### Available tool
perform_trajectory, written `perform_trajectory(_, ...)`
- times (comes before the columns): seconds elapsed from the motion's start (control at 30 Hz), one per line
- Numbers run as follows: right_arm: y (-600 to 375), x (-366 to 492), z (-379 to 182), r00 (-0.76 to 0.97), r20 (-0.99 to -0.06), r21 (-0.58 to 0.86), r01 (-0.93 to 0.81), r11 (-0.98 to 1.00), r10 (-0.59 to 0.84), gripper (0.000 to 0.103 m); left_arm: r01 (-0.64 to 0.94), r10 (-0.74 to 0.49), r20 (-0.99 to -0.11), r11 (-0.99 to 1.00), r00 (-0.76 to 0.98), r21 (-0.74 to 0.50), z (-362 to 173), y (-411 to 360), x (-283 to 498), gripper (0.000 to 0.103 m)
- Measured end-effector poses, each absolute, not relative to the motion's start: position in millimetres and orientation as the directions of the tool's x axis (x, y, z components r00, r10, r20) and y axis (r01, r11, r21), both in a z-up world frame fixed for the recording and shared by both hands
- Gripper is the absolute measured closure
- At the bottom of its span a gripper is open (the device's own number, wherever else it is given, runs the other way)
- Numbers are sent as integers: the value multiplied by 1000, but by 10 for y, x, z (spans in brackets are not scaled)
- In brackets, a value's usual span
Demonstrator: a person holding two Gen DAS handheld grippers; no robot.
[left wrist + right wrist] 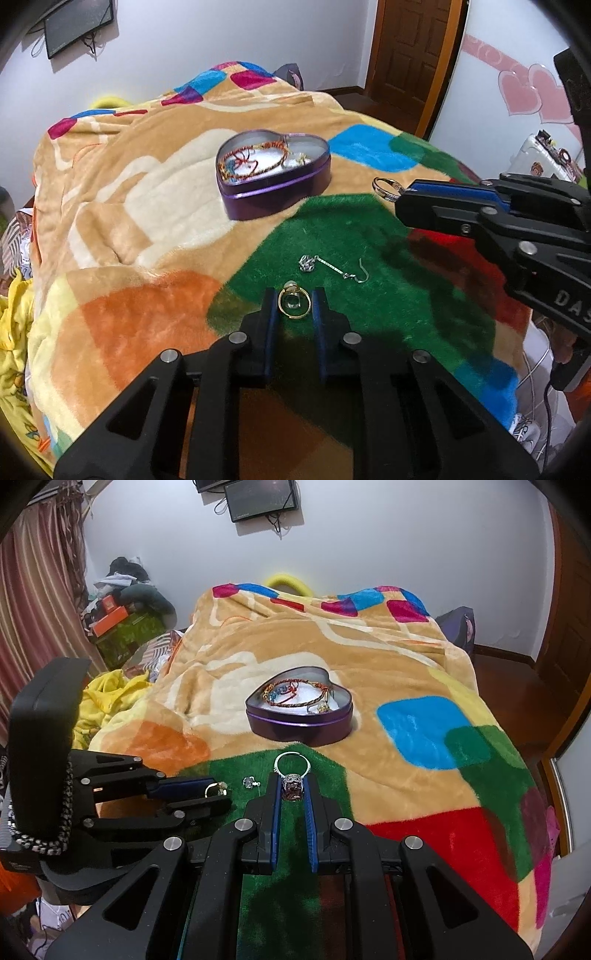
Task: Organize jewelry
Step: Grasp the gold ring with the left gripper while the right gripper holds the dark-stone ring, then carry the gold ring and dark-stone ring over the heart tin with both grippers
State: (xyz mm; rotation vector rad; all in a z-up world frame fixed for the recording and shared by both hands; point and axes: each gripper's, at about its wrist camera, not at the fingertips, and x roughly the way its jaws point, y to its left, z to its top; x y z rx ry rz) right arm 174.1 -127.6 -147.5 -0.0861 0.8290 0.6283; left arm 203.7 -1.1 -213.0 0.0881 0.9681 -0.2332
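Each gripper pinches a ring for the open heart-shaped tin (273, 173) mid-bed: the left gripper (294, 303) jaws close on a gold ring (294, 303), the right gripper (293, 788) on a silver gemstone ring (292, 775), an earring (332, 268) waiting on the blanket (147, 206).

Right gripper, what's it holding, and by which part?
The right gripper holds a silver ring, pinched by its purple stone setting; the band sticks out forward.
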Motion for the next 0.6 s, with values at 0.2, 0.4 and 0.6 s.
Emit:
perform_trajectory(0.2, -1299, 1766, -1372, 532, -695, 156, -544, 824, 483, 92, 233, -164, -793, 972, 587, -29, -1885, 24, 2004, 86)
perform_trajectory(0.4, -1289, 1819, -1225, 562, -669, 144, -544, 827, 486, 92, 215, -164, -752, 976, 638, -31, -1631, 90, 2038, 86)
perform_trajectory(0.6, -1254, 1886, -1087, 588, -639, 134, -550, 825, 496, 92, 198, -160, -716, 980, 679, -32, -1443, 166, 2154, 86)
